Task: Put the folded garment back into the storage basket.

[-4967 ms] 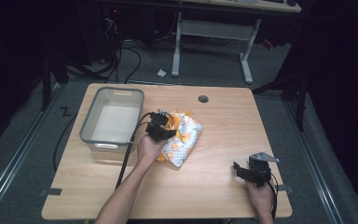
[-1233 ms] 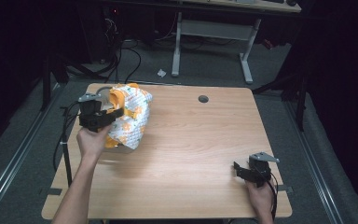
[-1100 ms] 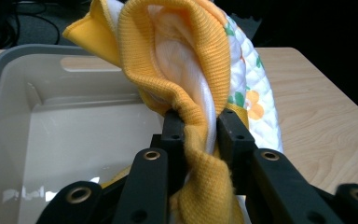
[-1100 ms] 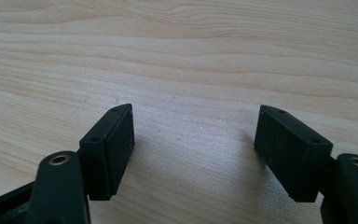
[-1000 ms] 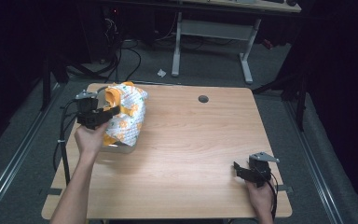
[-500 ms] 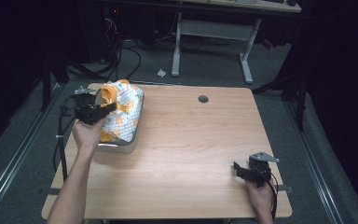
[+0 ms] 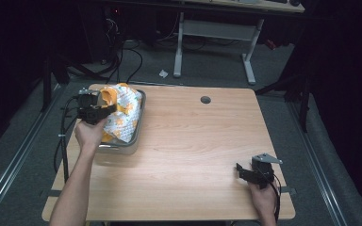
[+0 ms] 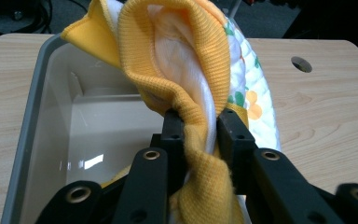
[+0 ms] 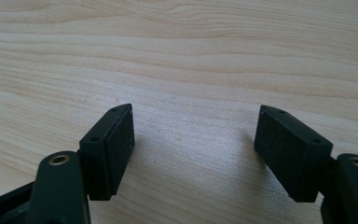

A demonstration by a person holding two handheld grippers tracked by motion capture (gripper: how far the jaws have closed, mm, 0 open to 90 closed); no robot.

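Observation:
A yellow and white flower-print garment (image 7: 122, 113) hangs over a clear plastic bin (image 7: 140, 110) at the table's left. My left gripper (image 7: 104, 109) is shut on the garment's yellow ribbed edge (image 8: 200, 126), with the cloth bunched between the two black jaws. In the left gripper view the bin's pale inside (image 8: 98, 130) lies below and left of the cloth. My right gripper (image 7: 239, 168) rests near the table's front right corner, held by a hand. Its jaws stand wide apart over bare wood (image 9: 193, 135) with nothing between them.
The wooden table (image 7: 202, 155) has a round cable hole (image 7: 205, 100) at the back centre. Cables trail off the table's left side. A second desk's white legs (image 7: 247, 56) stand on the floor behind.
My left gripper has carried the garment left and down, so the cloth now sinks into the bin. The right gripper has kept still.

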